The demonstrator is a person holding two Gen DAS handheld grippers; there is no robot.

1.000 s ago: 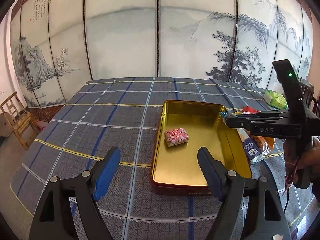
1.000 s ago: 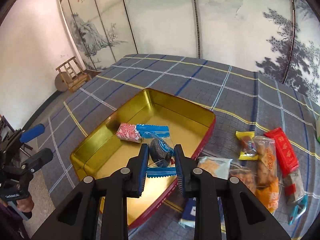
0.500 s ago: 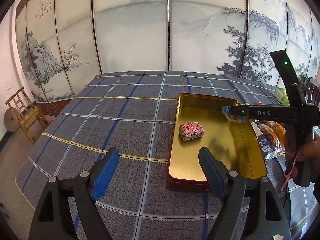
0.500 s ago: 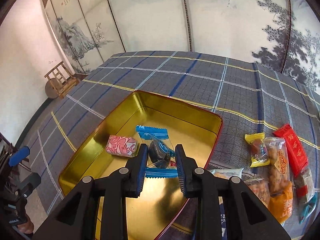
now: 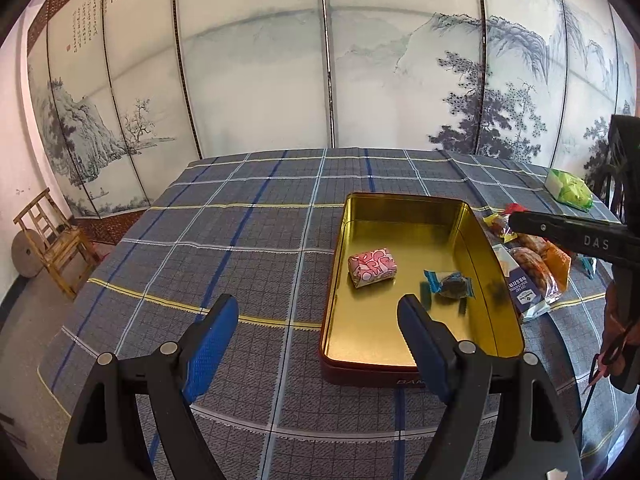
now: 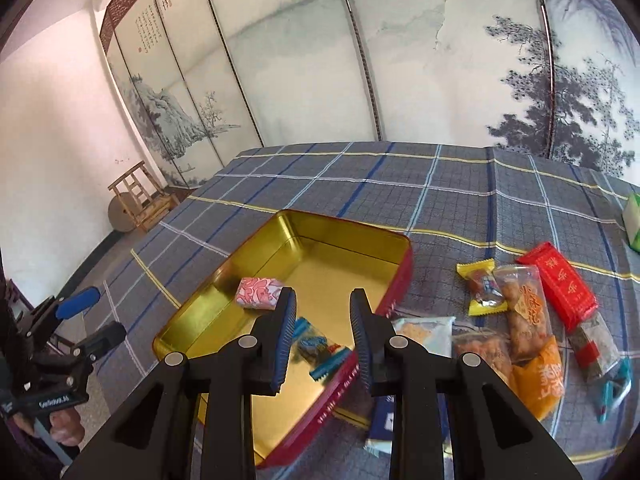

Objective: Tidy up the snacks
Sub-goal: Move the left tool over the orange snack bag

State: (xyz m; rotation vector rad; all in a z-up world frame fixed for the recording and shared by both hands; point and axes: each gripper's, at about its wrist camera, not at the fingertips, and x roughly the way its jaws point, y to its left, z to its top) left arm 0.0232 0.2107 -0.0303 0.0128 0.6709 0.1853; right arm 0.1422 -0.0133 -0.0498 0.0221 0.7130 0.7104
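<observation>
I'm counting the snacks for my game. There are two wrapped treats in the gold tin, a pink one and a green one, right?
Nearly. The gold tin does hold two wrapped treats, but the left wrist view shows the pink one beside a blue one, not a green one.

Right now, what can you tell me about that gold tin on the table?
The gold tin is a shallow open rectangular box with rounded corners, shiny golden metal inside, dark red outside with pale lettering. It sits flat on the checked tablecloth. Two wrapped snacks lie on its floor: a pink-and-white one and a clear one with blue ends. No gripper touches it; more snacks lie beside it.
</observation>
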